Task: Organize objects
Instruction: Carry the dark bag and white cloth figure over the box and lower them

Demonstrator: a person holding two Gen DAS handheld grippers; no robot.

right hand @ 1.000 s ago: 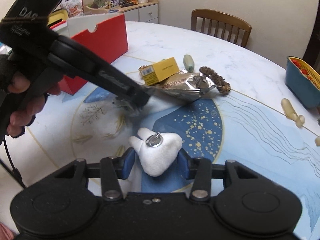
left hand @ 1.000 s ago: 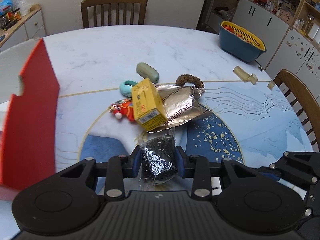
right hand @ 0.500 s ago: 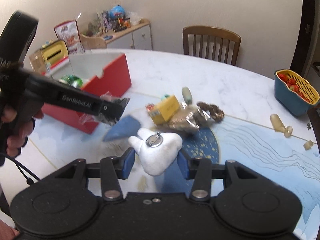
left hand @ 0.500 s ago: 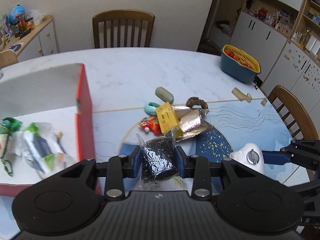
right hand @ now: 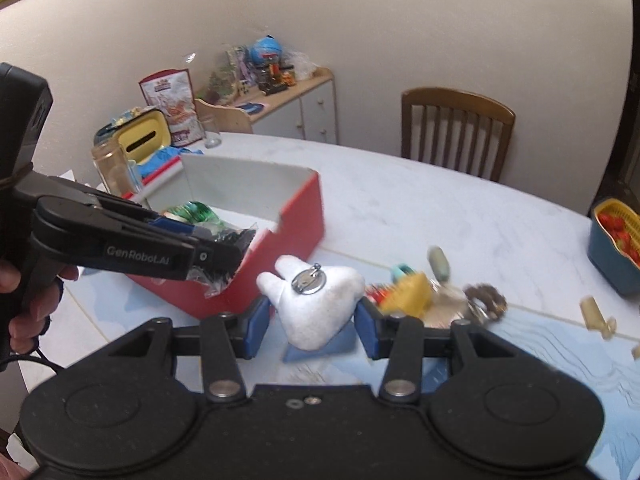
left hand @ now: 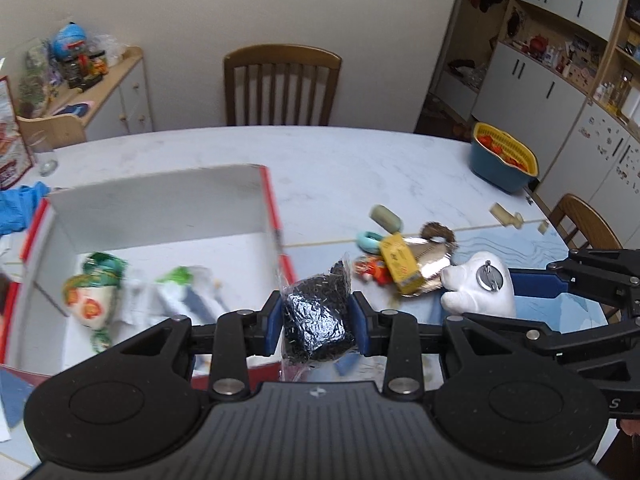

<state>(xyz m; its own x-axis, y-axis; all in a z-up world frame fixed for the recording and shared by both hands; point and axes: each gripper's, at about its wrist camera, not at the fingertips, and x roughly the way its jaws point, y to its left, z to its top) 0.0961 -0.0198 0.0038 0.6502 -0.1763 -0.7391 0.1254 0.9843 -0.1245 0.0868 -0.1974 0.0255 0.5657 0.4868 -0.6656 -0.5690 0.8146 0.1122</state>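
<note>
At the far left of the table [left hand: 340,160], a blue cloth [left hand: 18,208] lay beside the red box [left hand: 276,236], which stood open with white inner walls. Inside it lay a green and orange wrapped item [left hand: 94,292] and a blurred white and green packet [left hand: 180,292]; motion blur hid their details.

The left gripper [left hand: 316,318] was clenched on a black packet [left hand: 316,320] in clear film, its blue pads pressing both sides. In the right wrist view the same packet [right hand: 224,248] hung in the air over the near right wall of the box [right hand: 304,216], with a hand [right hand: 32,304] wrapped round the gripper's handle.

To the right of the box, a small heap lay on the table: a green oval piece [left hand: 386,218], a teal ring [left hand: 370,240], a red and orange toy [left hand: 370,270], a yellow carton [left hand: 400,266], a silver pouch [left hand: 432,256] under the carton, and a brown ring [left hand: 438,232] behind the pouch.

The right gripper [right hand: 314,320] grasped a white plush [right hand: 316,304] with a metal pin on its back, held clear of the table and near the box's right corner. From the left wrist view the plush [left hand: 478,292] was just right of the heap.

Further right, a beige piece [left hand: 506,216] lay alone, and a blue basket [left hand: 500,164] with a yellow liner stood near the table's far edge.
</note>
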